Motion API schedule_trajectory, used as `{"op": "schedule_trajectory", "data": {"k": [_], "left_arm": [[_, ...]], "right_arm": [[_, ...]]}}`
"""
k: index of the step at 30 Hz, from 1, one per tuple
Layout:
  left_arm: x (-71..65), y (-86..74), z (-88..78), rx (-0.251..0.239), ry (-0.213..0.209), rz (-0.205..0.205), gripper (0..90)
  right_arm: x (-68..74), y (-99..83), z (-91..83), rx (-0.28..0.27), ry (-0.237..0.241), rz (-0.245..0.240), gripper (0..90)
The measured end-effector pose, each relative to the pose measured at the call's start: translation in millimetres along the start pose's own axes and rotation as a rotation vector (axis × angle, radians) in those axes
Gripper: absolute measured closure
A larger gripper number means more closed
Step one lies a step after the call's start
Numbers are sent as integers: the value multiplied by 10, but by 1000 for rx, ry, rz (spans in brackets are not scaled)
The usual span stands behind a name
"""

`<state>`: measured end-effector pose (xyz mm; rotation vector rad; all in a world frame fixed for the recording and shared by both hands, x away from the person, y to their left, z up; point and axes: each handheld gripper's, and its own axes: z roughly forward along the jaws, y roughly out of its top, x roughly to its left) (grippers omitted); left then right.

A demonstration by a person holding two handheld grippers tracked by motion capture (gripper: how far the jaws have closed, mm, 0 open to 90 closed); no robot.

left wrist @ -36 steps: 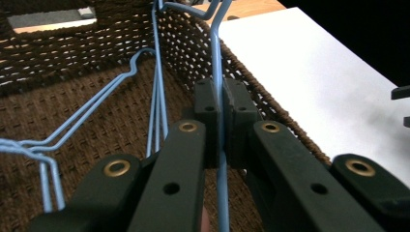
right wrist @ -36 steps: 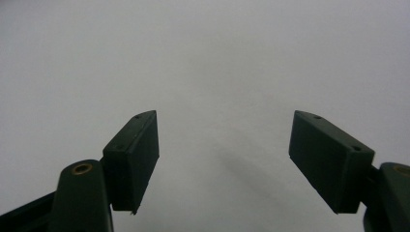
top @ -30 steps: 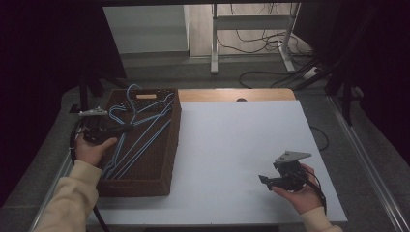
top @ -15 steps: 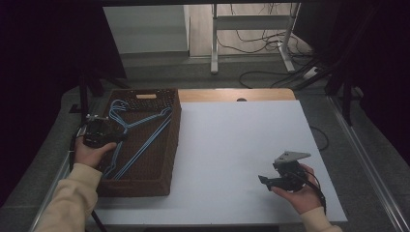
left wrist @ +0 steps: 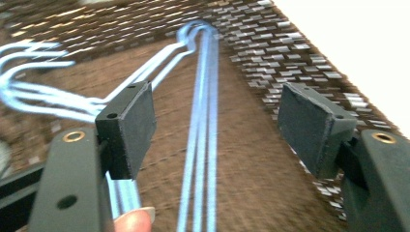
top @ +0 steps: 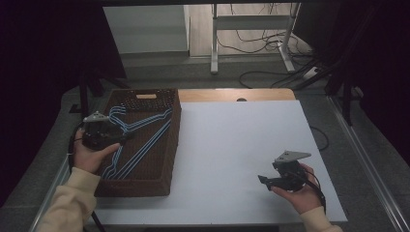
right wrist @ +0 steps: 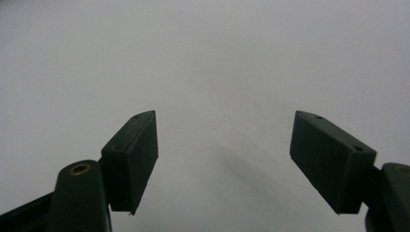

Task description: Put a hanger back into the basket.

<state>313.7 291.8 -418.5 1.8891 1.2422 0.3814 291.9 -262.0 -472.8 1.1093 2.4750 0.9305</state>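
A brown woven basket (top: 159,170) stands on the left of the white table (top: 241,140), and several light blue wire hangers (top: 145,137) lie in it. My left gripper (top: 113,137) hovers over the basket's left side. Its jaws have just been opening and stand wide apart in the left gripper view, where the blue hangers (left wrist: 200,121) lie on the basket floor (left wrist: 251,183) below the gap, untouched by the pads (left wrist: 133,128). My right gripper (top: 263,180) is held low over the table near the front right corner, open and empty, with bare tabletop (right wrist: 208,72) beyond it.
A wooden strip (top: 232,94) runs along the table's far edge. Beyond it are a metal stand (top: 251,36) and cables (top: 270,72) on the floor. A metal rail (top: 372,174) borders the right side.
The left gripper let go of the hangers and opened. The hangers, lifted a second ago, have dropped flat into the basket, and the hand drew back toward its left edge. The right hand stayed still.
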Motion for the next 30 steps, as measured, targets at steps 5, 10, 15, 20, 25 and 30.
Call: {"op": "schedule_trajectory", "data": {"k": [5,10,15,20,25,30], "left_arm": [[-293,-63,-71,-27,-117,46,280],[-482,-131,-99,-30,-168,79,268],[-627,-252,-98,-18,-203,91,264],[-689,-312,-76,-13,-210,97,257],[-718,-320,-51,-15,-218,98,249],[-730,-311,-55,-22,-213,97,232]], "right_arm": [[-8,4,-18,-13,4,4,248],[-30,28,-31,-33,14,9,240],[-86,73,-83,-74,31,19,231],[-126,88,-133,-104,30,29,230],[-155,80,-154,-122,42,27,228],[-175,91,-157,-134,60,28,224]]}}
